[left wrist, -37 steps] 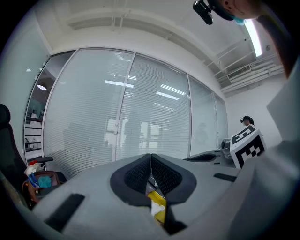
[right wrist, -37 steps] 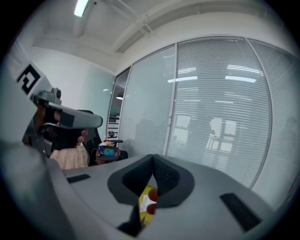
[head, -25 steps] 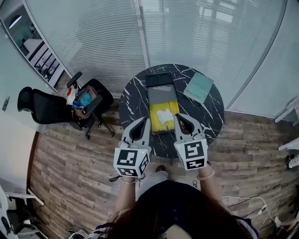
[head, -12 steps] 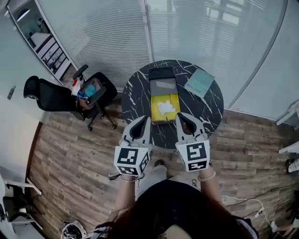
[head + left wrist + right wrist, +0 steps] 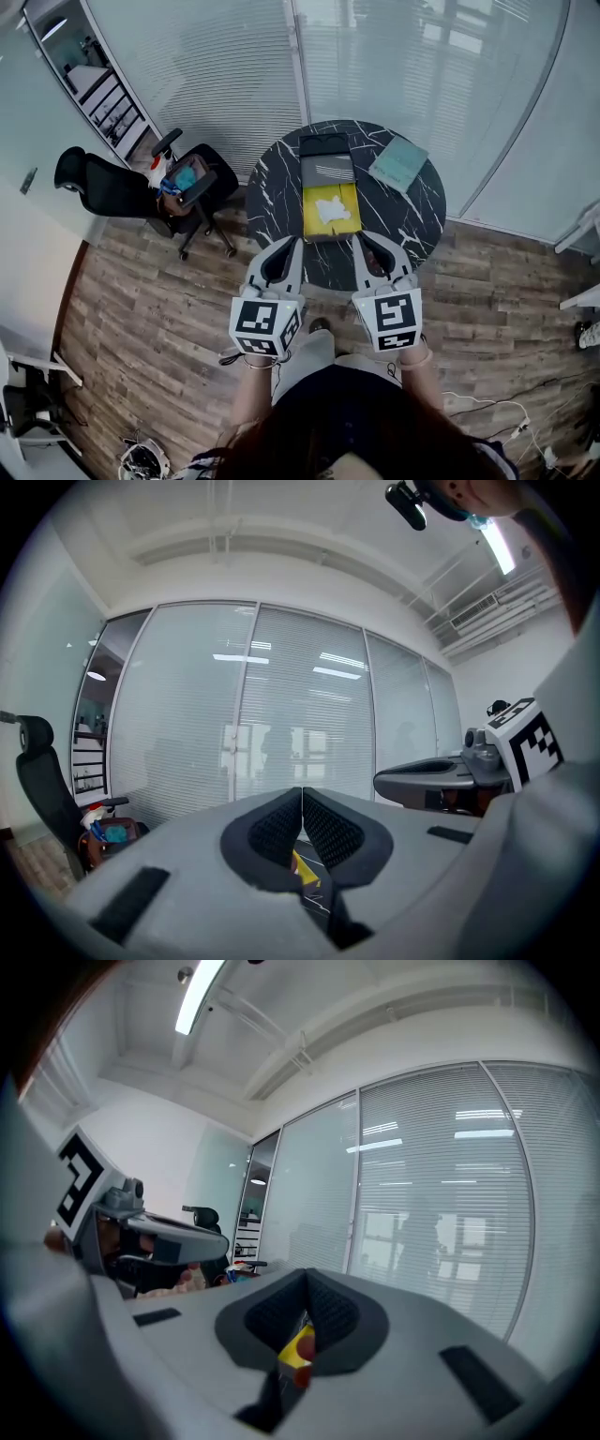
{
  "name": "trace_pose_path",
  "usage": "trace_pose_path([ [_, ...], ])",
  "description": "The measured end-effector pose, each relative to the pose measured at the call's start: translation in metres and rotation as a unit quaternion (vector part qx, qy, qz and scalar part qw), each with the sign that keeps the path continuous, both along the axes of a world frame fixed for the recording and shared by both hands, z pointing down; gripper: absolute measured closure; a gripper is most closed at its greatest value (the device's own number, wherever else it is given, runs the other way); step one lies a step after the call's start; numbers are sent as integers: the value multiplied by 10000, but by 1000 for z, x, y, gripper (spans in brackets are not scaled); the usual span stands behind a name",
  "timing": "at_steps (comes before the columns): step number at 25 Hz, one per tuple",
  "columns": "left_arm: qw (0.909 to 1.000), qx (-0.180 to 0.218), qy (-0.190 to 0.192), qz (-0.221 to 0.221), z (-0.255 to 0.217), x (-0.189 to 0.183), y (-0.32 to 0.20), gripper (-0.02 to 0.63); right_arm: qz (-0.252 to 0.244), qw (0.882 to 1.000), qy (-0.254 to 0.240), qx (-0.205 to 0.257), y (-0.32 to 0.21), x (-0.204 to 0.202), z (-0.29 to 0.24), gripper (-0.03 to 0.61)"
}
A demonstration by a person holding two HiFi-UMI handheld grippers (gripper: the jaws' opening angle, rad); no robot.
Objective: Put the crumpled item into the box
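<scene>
On the round black marble table (image 5: 412,220) lies an open box (image 5: 331,211) with a yellow inside. A white crumpled item (image 5: 327,208) rests in it. The box's grey lid (image 5: 326,172) lies flat behind it. My left gripper (image 5: 293,242) and right gripper (image 5: 359,238) hover side by side at the table's near edge, short of the box. Both are shut with nothing between the pads. In the left gripper view the left gripper (image 5: 302,799) has its pads pressed together, and in the right gripper view the right gripper (image 5: 306,1286) does too.
A teal notebook (image 5: 398,164) lies at the table's far right. A black case (image 5: 322,145) sits behind the lid. A black office chair (image 5: 122,192) with clutter on its seat stands to the left on the wood floor. A glass wall with blinds runs behind the table.
The head view has shifted a little, so the table sits slightly higher in the picture. Both grippers stay shut and have drawn back slightly from the box.
</scene>
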State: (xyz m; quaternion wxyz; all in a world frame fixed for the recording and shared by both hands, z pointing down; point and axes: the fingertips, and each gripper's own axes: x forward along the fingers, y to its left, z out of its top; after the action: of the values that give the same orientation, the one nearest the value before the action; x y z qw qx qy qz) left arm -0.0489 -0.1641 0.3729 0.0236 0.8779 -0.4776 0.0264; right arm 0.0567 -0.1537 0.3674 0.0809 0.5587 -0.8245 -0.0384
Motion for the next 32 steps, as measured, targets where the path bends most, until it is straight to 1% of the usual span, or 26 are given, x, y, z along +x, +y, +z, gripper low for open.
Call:
trace_pose_path([
  [16,10000,1,7,-69,7,5,46,586,-3,10000,-42,66,47,9,1,555],
  [23,10000,-11,11,-53,10,10,53,586,50,10000,-40,59,55,16,2,555],
  [32,10000,-65,-1,-64,15,11,51,586,24,10000,-33,-9,53,16,9,555],
])
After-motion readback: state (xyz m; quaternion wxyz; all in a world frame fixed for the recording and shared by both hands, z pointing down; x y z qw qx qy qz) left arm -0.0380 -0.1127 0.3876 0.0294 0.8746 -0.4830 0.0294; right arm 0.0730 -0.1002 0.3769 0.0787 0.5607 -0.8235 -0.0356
